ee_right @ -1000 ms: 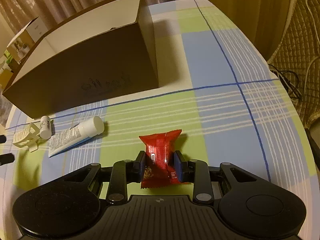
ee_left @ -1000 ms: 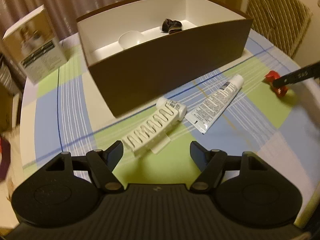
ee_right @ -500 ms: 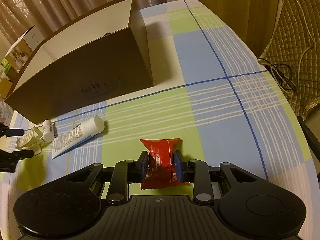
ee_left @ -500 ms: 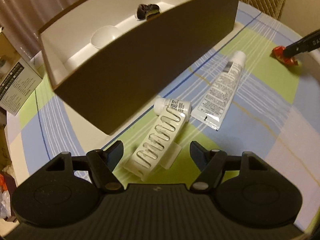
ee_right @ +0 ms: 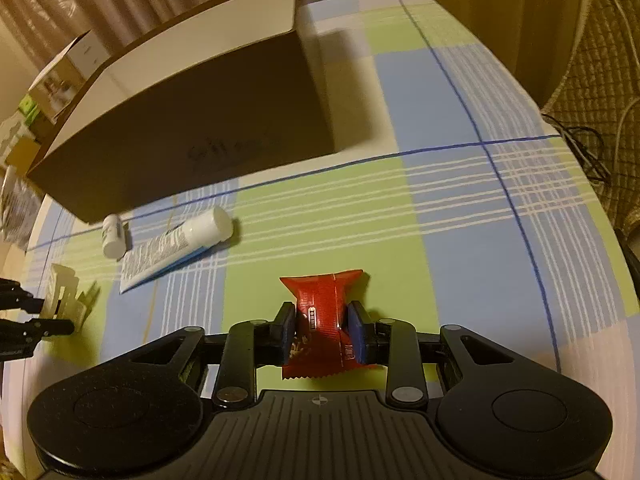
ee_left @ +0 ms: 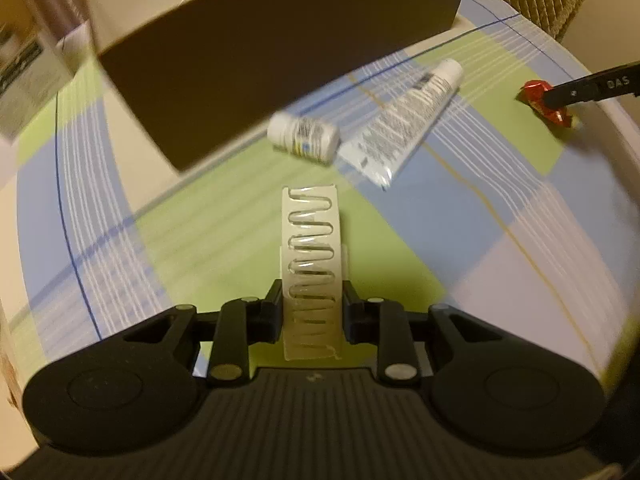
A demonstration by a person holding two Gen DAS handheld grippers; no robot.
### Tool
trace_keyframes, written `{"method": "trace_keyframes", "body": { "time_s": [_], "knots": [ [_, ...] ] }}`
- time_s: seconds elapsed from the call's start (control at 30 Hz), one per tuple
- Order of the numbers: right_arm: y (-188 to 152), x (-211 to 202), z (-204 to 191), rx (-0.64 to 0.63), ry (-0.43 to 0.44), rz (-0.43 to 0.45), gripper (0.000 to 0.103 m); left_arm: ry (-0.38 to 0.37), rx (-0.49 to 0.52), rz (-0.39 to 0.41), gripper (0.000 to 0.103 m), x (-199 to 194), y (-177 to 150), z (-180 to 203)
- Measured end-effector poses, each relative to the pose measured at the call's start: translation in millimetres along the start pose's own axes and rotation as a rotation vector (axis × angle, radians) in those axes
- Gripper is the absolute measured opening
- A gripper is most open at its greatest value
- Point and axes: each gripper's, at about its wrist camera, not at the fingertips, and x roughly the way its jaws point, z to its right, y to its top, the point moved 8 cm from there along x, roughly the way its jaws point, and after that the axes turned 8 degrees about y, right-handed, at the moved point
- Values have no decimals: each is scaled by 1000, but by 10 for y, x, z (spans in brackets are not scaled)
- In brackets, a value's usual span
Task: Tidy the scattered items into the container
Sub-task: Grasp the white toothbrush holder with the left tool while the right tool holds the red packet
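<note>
On the checked tablecloth lies a white slotted plastic holder (ee_left: 310,240), its near end between the pads of my left gripper (ee_left: 311,312). The jaws are closing and the pads touch both sides of it. Beyond it lie a small white bottle (ee_left: 306,138) and a white tube (ee_left: 404,128), in front of the big brown box (ee_left: 280,52). My right gripper (ee_right: 322,332) is shut on a red snack packet (ee_right: 322,300) low over the table. The right wrist view shows the tube (ee_right: 176,244), the bottle (ee_right: 112,236) and the holder (ee_right: 66,296) at left.
The brown box (ee_right: 192,120) is open-topped with a white inside and stands at the table's far left. A small printed carton (ee_right: 68,76) sits behind it. A quilted chair (ee_right: 600,60) and cables (ee_right: 580,140) lie past the table's right edge.
My left gripper came down over the white holder and its jaws closed from wide open onto its sides. The right gripper kept still with the red packet.
</note>
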Motion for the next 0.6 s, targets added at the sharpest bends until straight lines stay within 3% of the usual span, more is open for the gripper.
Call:
{"method": "trace_keyframes", "body": {
  "time_s": [0.07,0.1,0.33,0.37,0.47,0.6],
  "knots": [
    [-5,29,-30,-23,-9,-11,34,7,-17,7,45,-32,-12,4],
    [-5,51,-42,-34,-16,-14,34,17,-19,16,47,-41,4,4],
    [1,216,-88,-103,-73,-51,34,47,-86,33,47,61,228,5],
    [3,219,-93,-112,-77,-48,34,49,-87,32,45,70,233,8],
    [-25,218,-108,-139,-75,-45,33,51,-94,17,23,84,185,19],
    [-99,190,-153,-151,-51,-63,31,57,-124,25,23,12,114,-3]
  ]
}}
